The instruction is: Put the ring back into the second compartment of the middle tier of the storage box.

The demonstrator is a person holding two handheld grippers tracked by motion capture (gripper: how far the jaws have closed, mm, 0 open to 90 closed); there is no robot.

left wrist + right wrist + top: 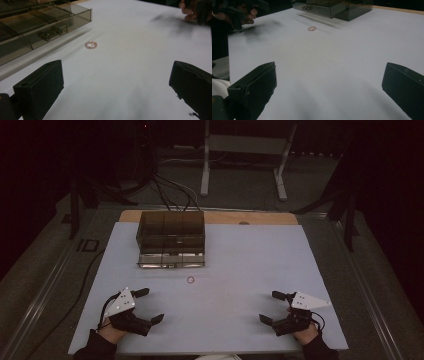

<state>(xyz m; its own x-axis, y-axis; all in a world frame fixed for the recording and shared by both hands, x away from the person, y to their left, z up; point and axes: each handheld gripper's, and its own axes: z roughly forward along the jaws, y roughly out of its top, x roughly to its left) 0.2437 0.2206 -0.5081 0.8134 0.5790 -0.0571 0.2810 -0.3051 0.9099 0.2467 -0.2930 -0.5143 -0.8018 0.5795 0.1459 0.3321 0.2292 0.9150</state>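
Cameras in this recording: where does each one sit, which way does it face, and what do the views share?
High view: above the person's side, facing forward and down on the white table; forearms, left gripper, right gripper.
Left gripper view: between its open jaws, facing the ring and smoked drawer box; other hand top right.
Right gripper view: between open jaws, facing the same ring; other hand top left.
Shared: ring, box.
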